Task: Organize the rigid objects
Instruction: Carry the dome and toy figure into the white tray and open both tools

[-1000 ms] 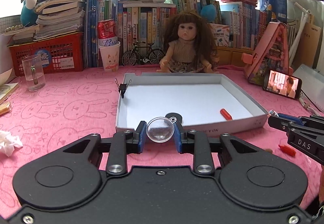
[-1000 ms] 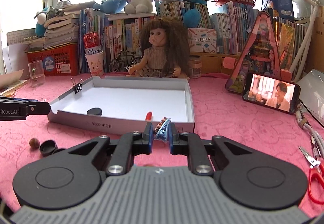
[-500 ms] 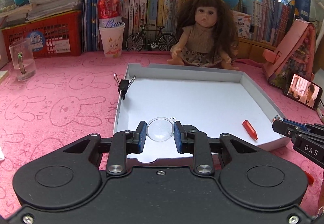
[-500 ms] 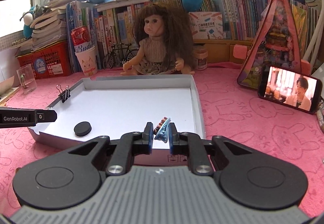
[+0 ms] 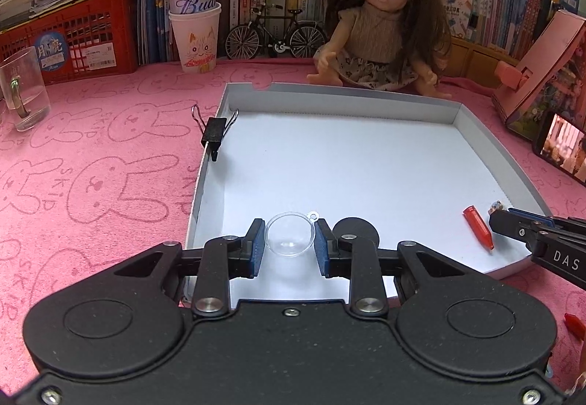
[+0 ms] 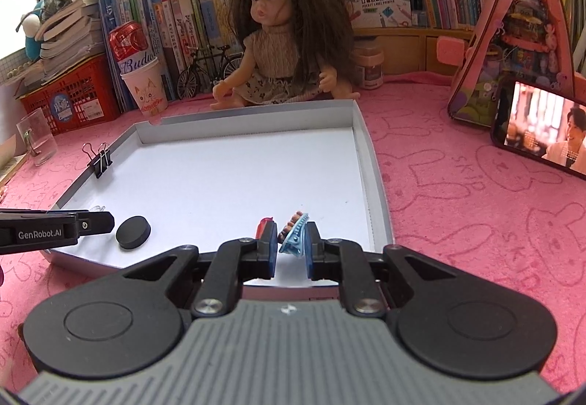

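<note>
Item: left gripper [image 5: 289, 238], clamped on clear plastic half-sphere [image 5: 290, 234]; right gripper [image 6: 290, 240], clamped on small blue toothed clip [image 6: 295, 239]. Change: both have advanced from the pink cloth over the near edge of the shallow white cardboard tray [image 5: 366, 95]. Meaning: release likely next.

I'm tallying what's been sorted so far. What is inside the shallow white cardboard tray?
On the shallow white cardboard tray floor lie a black round disc and a red crayon-like stick; a black binder clip grips its left wall. The near strip is hidden behind both grippers.
</note>
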`<state>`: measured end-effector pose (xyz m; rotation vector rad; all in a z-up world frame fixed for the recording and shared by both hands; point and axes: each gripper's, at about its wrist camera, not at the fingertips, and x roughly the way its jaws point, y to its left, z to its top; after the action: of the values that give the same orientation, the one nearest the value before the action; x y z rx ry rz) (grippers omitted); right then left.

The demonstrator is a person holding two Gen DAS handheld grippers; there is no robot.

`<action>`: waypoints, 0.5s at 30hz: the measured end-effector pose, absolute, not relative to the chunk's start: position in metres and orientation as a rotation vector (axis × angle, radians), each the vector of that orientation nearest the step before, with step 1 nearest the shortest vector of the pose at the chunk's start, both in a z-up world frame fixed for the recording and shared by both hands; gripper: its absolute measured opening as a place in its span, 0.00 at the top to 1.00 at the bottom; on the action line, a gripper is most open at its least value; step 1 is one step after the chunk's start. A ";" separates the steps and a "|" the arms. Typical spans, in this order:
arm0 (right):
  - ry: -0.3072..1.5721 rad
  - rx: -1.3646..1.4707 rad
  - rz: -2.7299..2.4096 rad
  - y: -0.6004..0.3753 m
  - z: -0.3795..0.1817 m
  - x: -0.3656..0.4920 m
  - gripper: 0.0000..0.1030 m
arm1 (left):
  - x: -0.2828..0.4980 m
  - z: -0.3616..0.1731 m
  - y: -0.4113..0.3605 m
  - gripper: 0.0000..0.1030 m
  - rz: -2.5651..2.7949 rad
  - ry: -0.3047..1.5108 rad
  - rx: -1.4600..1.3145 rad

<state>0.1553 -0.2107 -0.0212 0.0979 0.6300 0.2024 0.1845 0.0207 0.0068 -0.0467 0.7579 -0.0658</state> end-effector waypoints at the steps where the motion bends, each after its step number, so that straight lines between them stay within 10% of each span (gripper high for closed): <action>1: 0.639 0.094 0.203 -0.210 -0.021 0.158 0.82 | 0.186 0.006 0.020 0.74 -0.064 0.761 -0.041; 15: 0.746 0.136 0.222 -0.208 -0.016 0.180 0.82 | 0.203 0.010 0.015 0.73 -0.099 0.817 -0.013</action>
<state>0.1798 -0.2085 -0.0164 0.1358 0.7462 0.2220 0.2030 0.0148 0.0098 -0.0125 0.8167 -0.0990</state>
